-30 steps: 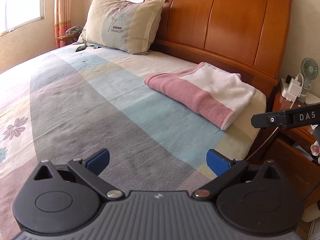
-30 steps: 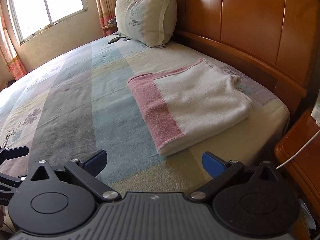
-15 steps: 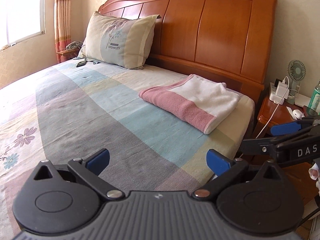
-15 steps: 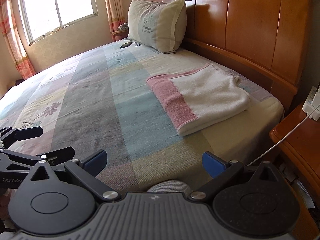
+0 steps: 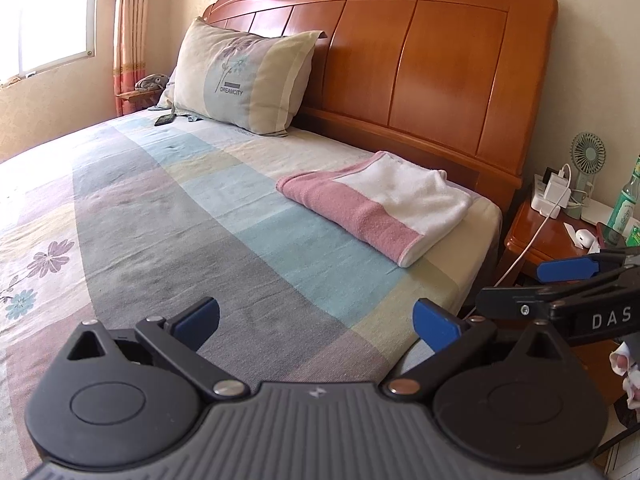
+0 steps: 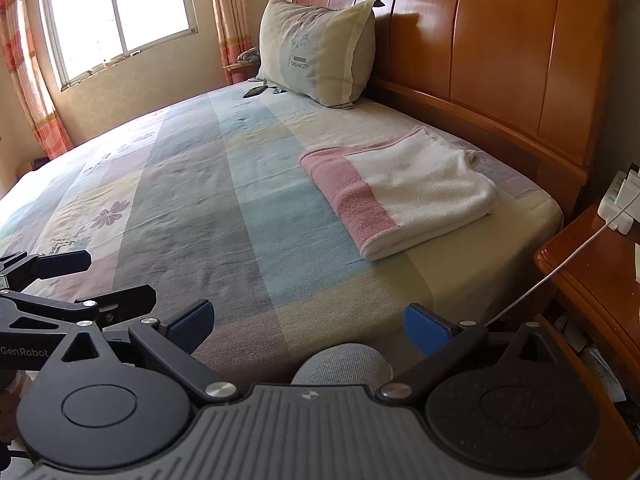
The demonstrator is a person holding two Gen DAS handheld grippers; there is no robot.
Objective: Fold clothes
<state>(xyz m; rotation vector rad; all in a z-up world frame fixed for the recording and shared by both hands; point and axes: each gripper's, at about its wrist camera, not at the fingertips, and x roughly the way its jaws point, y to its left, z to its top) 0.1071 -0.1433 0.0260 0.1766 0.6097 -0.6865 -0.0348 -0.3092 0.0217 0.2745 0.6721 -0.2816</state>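
A folded pink-and-white towel (image 5: 380, 204) (image 6: 404, 192) lies flat on the bed near the headboard, by the right edge of the mattress. My left gripper (image 5: 316, 322) is open and empty, held back over the near part of the bed, well short of the towel. My right gripper (image 6: 308, 322) is also open and empty, at the bed's near edge. The right gripper's blue-tipped fingers (image 5: 568, 270) show at the right of the left wrist view. The left gripper's black fingers (image 6: 60, 264) show at the left of the right wrist view.
The striped, flowered bedsheet (image 5: 180, 220) covers the mattress. A pillow (image 5: 244, 80) leans on the wooden headboard (image 5: 420, 64). A nightstand (image 5: 560, 228) at the right carries a charger, cable, small fan and bottle. A grey-clad knee (image 6: 344, 364) is below the right gripper. A window (image 6: 116, 16) is far left.
Both grippers have pulled back and up from the bed, so the towel looks smaller and farther. Each gripper has come into the other's view. Both stayed open.
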